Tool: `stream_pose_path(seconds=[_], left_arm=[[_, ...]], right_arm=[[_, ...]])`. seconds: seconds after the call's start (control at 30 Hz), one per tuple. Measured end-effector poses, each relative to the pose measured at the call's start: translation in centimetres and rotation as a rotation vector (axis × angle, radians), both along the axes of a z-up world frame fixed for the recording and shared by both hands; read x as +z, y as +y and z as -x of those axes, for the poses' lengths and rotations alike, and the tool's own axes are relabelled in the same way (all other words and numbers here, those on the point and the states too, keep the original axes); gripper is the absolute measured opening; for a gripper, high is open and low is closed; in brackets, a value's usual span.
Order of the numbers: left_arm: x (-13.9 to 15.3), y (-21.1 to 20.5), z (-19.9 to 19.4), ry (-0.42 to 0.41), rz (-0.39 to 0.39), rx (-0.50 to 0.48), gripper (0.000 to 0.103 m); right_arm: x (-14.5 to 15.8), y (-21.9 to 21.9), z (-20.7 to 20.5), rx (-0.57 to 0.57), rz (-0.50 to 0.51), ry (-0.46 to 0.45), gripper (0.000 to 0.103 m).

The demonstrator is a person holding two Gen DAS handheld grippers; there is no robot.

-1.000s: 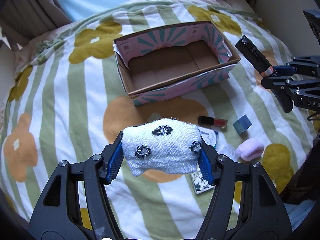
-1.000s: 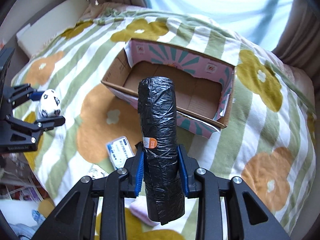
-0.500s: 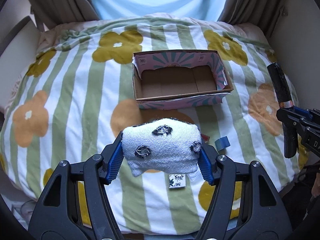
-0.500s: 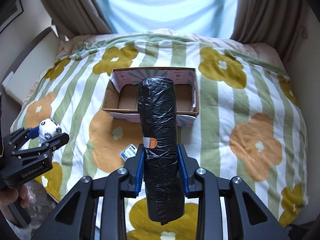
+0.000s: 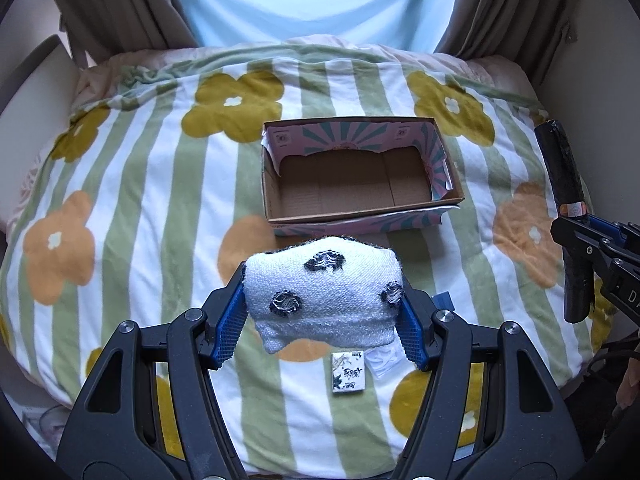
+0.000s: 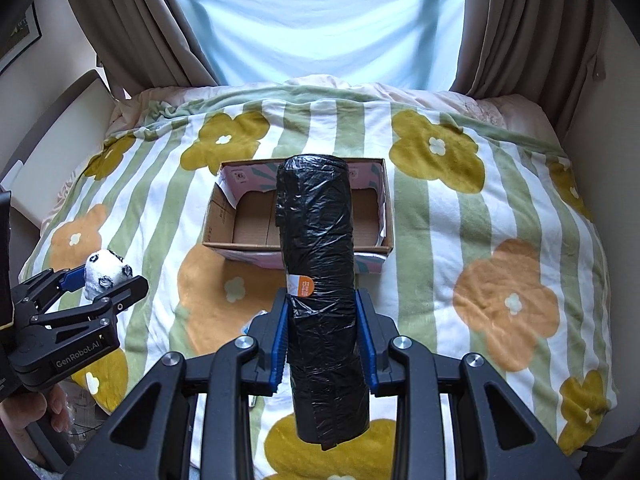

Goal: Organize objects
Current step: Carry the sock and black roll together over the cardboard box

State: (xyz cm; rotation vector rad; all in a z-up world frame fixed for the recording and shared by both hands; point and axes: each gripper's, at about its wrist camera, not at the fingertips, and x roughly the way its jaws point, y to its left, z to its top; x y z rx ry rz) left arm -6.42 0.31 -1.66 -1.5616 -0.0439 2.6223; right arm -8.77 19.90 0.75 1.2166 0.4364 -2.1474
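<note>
Both grippers have drawn back and risen from the bed since a second ago, so the cardboard box (image 5: 362, 178) now looks smaller and sits squarely ahead near the middle of the flowered blanket (image 5: 132, 200), open and with nothing in it. The left gripper (image 5: 324, 312) is clamped on a white rolled sock (image 5: 326, 294) with dark spots, pinched between its blue pads (image 5: 228, 328) and held in the air over the near half of the blanket, short of the box's near wall. The right gripper (image 6: 322, 328) is closed around a roll of black bin bags (image 6: 320, 280), which stands up along its fingers and hides the middle of the box in the right wrist view. A small printed packet (image 5: 348, 372) lies on the blanket near the bed's near edge, below the sock, with a white wrapper (image 5: 382, 360) touching its right side.
</note>
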Motion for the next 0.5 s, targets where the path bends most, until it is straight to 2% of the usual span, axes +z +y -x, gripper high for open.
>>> stream_pose_path(seconds=[0.3,0.5], left_arm=[[0.6,0.1,6.2,0.013,0.008,0.019,0.062],[-1.4,0.2,12.9,-0.002,0.026,0.038,0.062]], right_arm=[[0.3,-2.9,4.9,0.043,0.011,0.026,0.028],[-1.2,-5.7,9.4,0.138,-0.03,0.063,0.028]])
